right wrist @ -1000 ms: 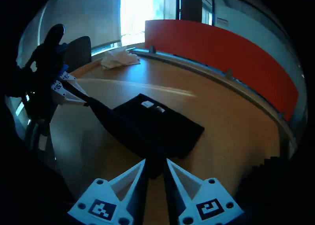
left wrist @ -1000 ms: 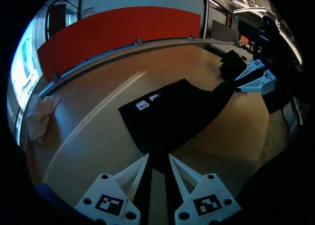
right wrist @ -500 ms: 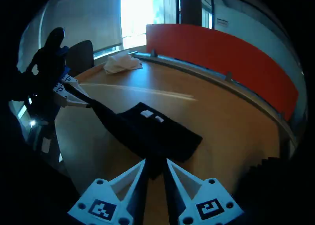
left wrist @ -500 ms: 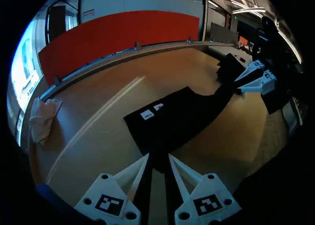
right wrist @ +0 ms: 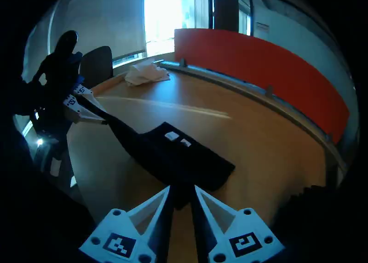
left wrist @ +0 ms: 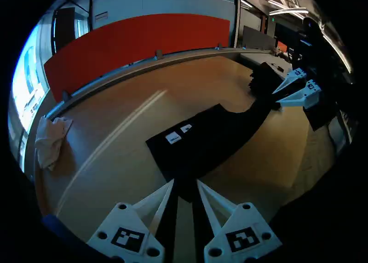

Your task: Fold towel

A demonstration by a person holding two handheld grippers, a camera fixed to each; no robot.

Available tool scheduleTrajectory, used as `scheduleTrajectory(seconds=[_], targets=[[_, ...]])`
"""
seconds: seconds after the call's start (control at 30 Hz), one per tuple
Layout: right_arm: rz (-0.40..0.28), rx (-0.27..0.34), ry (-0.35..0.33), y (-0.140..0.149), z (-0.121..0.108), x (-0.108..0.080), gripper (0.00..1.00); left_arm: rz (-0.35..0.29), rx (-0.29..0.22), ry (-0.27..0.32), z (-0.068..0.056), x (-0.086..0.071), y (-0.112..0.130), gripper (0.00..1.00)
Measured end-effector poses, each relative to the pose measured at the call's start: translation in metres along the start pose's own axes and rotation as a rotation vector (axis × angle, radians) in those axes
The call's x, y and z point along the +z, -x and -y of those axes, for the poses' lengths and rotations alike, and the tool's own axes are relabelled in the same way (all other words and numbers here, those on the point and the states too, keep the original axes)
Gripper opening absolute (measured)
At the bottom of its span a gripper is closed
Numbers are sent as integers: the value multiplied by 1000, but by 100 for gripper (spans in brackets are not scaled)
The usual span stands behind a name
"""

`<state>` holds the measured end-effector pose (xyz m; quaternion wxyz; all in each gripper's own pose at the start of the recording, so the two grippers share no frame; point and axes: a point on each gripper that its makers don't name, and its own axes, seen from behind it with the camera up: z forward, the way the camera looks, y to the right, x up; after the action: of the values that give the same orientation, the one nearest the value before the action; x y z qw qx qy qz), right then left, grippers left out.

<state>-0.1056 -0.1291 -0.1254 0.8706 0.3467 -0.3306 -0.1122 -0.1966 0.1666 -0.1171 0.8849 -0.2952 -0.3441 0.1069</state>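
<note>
Black towel point(left wrist: 211, 134) at frame centre, lying partly on the wooden table point(left wrist: 129, 120). Pinched at lower centre by left gripper point(left wrist: 184, 191), both fingers pressing a corner; likewise by right gripper point(right wrist: 182, 194) in its own view. Pale cloth point(left wrist: 48, 139) at far left.

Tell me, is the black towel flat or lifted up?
The towel is partly lifted. The left gripper and right gripper each pinch a corner above the table; the far end with white tags lies flat.
</note>
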Motion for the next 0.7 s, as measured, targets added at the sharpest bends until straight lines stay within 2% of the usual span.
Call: scheduleTrajectory(seconds=[0.37,0.7], targets=[[9,1,4,2,-2,3,23,-1,-6,0,0,3,-1,18],[36,27,14,6,-15,19,23,3,-10,-6,8,25,-6,18]])
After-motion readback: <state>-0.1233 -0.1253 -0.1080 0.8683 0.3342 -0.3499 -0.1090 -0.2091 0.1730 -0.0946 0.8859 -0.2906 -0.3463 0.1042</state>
